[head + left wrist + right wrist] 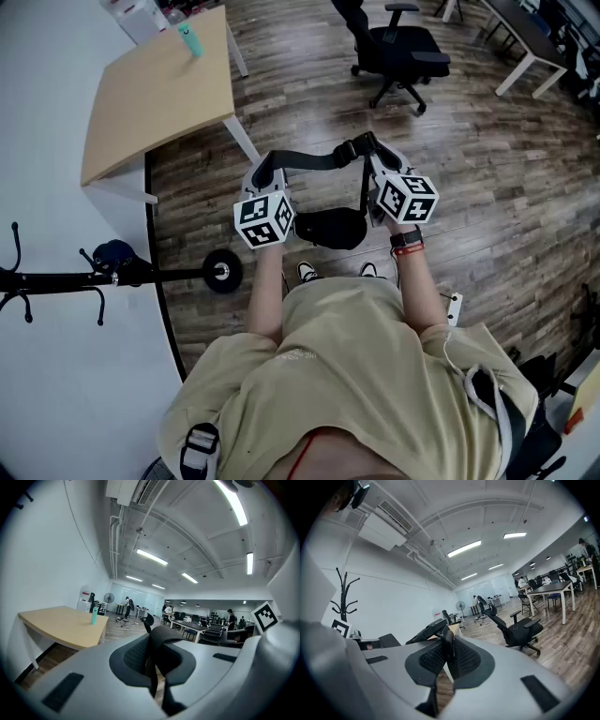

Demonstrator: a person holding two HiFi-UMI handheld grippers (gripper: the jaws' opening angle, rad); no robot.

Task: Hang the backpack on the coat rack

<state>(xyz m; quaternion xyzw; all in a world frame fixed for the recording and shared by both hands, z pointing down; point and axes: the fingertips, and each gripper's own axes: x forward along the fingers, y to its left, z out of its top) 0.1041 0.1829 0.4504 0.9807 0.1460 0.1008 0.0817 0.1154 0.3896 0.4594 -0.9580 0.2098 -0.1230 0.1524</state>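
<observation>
Left tongs [153, 658] and right tongs [446, 656] both clamped on strap [314, 159]; backpack [330, 228] dangles right of coat rack [56, 278]. Risk: thin strap slips from the pads during the swing over, backpack drops.

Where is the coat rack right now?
In the head view, the coat rack stands at the far left by the white wall, below the wooden table in the picture.

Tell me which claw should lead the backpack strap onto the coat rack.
Left, probably. The left claw and right claw are both shut on the strap, but the coat rack stands off to the person's left, nearer the left claw. The right one would have to reach across.
</observation>
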